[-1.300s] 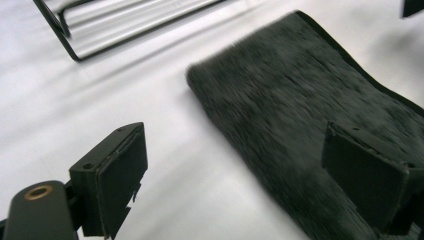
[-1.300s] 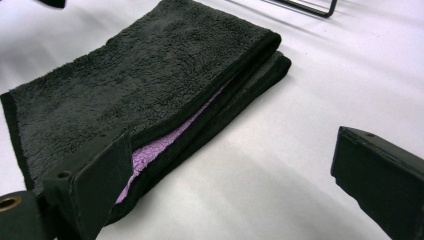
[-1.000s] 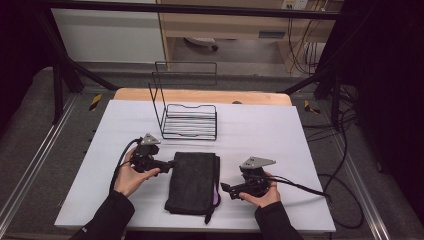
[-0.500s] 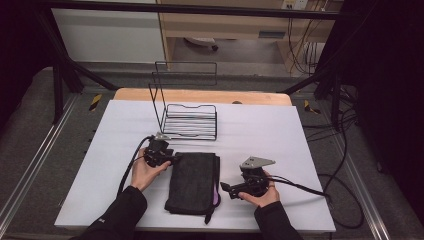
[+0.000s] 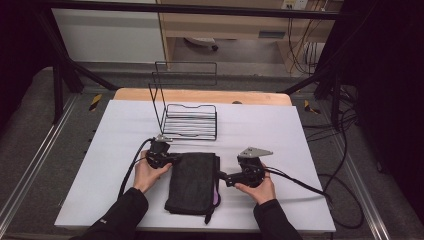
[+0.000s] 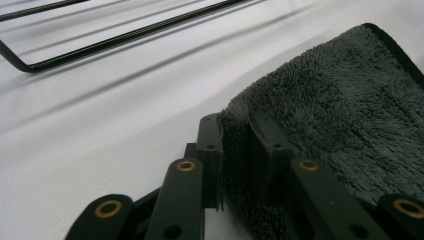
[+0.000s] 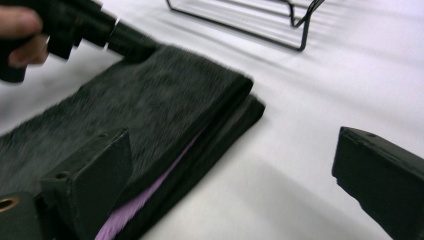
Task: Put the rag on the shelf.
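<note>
The left gripper [image 5: 165, 159] is pinching the far left corner of a folded dark grey towel [image 5: 192, 180]. In the left gripper view its jaws have just been closing, and they are now clenching a raised bit of plush pile [image 6: 235, 150] between the two pads. The right gripper [image 5: 222, 177] is waiting at the towel's right edge with its jaws released and spread wide, one pad low beside the stack and the other well off over bare white tabletop [image 7: 300, 150].

The step in hand looks like taking hold of the top layer to unfold or lift it. To do it well, the left pads should be biting only the uppermost fold, not the whole stack, and deep enough into the hem that the fluffy pile does not slip out. The right gripper should be catching the matching layer at the right edge before either hand starts rising, so the cloth lifts evenly.

The towel is lying flat near the front edge of the table [image 5: 300, 130], midway between its left and right edges, with a wire rack [image 5: 190, 120] standing apart beyond it toward the far edge. Its long axis is running from the front edge toward the far edge, tilting slightly. A purple strip [image 7: 145, 200] is peeking out between the layers along the right side.
</note>
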The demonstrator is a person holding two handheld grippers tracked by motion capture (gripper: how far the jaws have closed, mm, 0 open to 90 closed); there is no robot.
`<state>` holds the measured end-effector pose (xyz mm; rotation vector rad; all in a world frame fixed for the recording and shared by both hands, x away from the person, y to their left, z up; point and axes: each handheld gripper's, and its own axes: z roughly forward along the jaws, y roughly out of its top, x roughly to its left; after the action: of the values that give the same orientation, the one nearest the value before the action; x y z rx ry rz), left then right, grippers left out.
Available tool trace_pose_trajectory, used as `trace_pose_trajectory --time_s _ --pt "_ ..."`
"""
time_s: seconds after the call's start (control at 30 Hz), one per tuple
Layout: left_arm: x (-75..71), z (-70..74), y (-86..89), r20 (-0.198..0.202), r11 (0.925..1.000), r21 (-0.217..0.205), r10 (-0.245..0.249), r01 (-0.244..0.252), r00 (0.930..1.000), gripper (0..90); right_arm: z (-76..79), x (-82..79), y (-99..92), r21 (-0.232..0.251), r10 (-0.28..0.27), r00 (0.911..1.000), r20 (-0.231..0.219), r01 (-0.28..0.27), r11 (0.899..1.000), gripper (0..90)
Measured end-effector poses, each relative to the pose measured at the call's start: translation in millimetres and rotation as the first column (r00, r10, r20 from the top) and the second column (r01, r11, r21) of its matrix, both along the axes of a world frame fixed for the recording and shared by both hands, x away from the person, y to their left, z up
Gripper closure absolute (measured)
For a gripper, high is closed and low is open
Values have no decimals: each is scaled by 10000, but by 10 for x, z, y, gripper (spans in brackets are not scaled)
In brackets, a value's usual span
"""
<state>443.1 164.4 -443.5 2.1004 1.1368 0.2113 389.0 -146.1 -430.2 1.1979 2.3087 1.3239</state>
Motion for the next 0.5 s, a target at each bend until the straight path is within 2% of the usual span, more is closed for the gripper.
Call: trace_pose_trajectory --time_s 0.1,0.2,0.33,0.43,0.5 --pt "-7 -4 -5 60 10000 42 -23 23 10000 773 12 135 51 80 -86 10000 -21 86 9999 67" --pt "-9 -8 -9 99 10000 54 -18 18 9999 775 1 276 130 284 -151 9996 -254 158 9995 93" --pt "-16 -14 -11 177 10000 91 -40 39 9998 775 -63 439 230 170 -271 9992 -297 276 9995 151" --pt "-20 -19 -11 244 9999 92 -47 45 9997 775 -138 522 266 277 -322 9983 -483 335 9991 209" --pt "-21 -20 -11 264 9999 98 -43 41 9996 775 -188 551 278 87 -365 9980 -516 370 9993 238"
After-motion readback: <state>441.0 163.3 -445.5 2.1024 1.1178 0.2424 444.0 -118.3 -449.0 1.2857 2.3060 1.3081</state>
